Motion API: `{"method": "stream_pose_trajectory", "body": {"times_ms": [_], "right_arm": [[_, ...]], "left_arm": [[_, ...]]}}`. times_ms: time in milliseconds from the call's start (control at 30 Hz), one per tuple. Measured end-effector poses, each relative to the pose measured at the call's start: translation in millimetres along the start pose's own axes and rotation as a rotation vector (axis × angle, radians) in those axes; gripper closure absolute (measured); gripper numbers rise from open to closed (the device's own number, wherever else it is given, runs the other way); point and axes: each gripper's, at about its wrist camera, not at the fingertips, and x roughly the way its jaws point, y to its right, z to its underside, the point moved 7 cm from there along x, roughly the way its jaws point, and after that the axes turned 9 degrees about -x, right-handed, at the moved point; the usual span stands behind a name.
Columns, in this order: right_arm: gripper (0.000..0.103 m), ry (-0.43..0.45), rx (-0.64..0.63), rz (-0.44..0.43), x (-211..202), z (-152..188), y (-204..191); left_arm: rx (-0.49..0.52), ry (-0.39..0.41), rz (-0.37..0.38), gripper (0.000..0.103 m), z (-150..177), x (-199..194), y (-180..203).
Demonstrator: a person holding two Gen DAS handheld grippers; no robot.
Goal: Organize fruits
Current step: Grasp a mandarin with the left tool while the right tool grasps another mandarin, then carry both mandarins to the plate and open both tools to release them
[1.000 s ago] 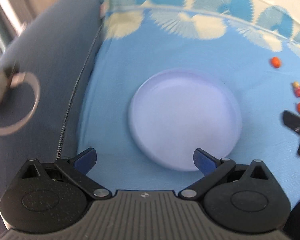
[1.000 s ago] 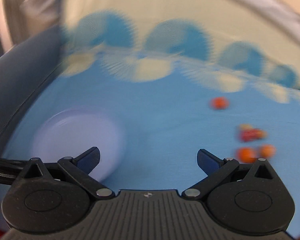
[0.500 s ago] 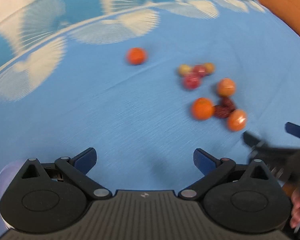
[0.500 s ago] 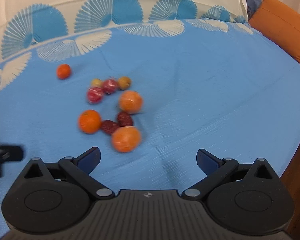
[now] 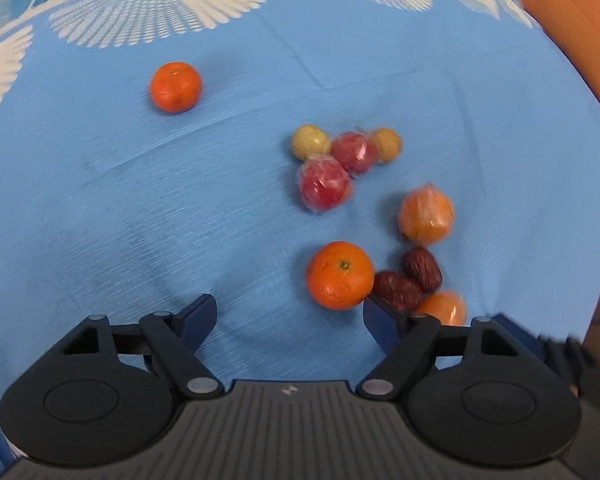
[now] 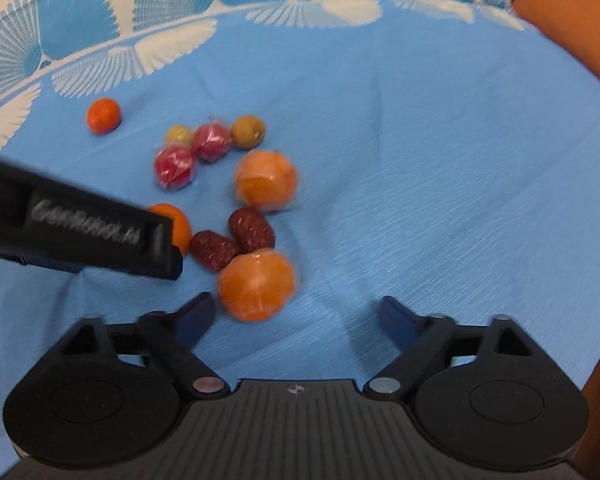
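both tongs just narrowed some, nothing between them. left tongs (image 5: 288,316) have the bare orange (image 5: 339,275) just off their right tip; right tongs (image 6: 298,316) have the wrapped orange (image 6: 256,285) by their left tip, on the blue cloth (image 6: 440,168).

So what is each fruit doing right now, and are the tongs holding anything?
Left tongs: open, just been closing, nothing between them.
Right tongs: open, just been closing, nothing gripped.
Lone orange: bare, apart from the rest.
Stem-up orange: bare, beside the dates.
Two dates: lying side by side, touching.
Two wrapped oranges: in clear film, on the cloth.
Two red fruits: wrapped, touching.
Two yellowish fruits: flanking a red one.
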Motion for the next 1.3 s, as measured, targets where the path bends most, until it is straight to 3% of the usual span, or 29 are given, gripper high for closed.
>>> {"method": "stream_pose_trajectory", "body": {"times_ms": [100,233,367,467,533,567,600,800,900,1033,1167,1300], "right_arm": [[0.035,0.025,-0.005,0.000,-3.3,-1.4,-2.6],[0.034,0.036,0.022,-0.003,-0.9,-1.7,-1.0],[0.035,0.064,0.063,-0.001,-2.6,-0.3,2.0],[0.045,0.086,0.095,-0.002,-4.9,0.3,7.3],[0.058,0.103,0.119,-0.015,-5.1,0.2,11.1],[0.060,0.110,0.131,-0.020,-5.1,0.2,13.0],[0.061,0.113,0.136,-0.021,-4.8,0.1,14.4],[0.062,0.142,0.204,-0.072,-8.2,-1.6,22.9],[0.062,0.168,0.212,-0.086,-15.5,-4.2,23.2],[0.062,0.191,0.160,-0.098,-41.1,-7.1,21.3],[0.062,0.271,0.101,-0.152,-98.7,-19.3,15.4],[0.062,0.404,0.047,-0.201,-170.8,-42.4,10.7]], "left_arm": [[0.019,0.015,-0.019,0.019,1.0,1.1,4.4],[0.064,0.014,-0.053,0.023,5.5,0.5,16.9],[0.087,0.030,-0.083,0.035,3.5,1.9,20.5],[0.057,0.036,-0.047,0.042,-2.2,1.2,20.4],[0.066,0.045,-0.015,0.049,-9.3,2.6,27.7],[0.057,0.050,-0.002,0.059,-12.4,3.7,31.2],[0.040,0.049,0.016,0.064,-14.8,4.7,34.8],[0.073,0.068,0.048,0.067,-1.6,-4.5,32.4],[0.038,0.157,0.067,0.067,6.1,-44.2,14.3],[0.058,0.292,0.034,0.067,24.1,-125.5,-6.0],[0.053,0.429,0.017,0.067,33.4,-220.6,-5.9],[0.035,0.576,0.081,0.067,41.4,-321.4,13.6]]}}
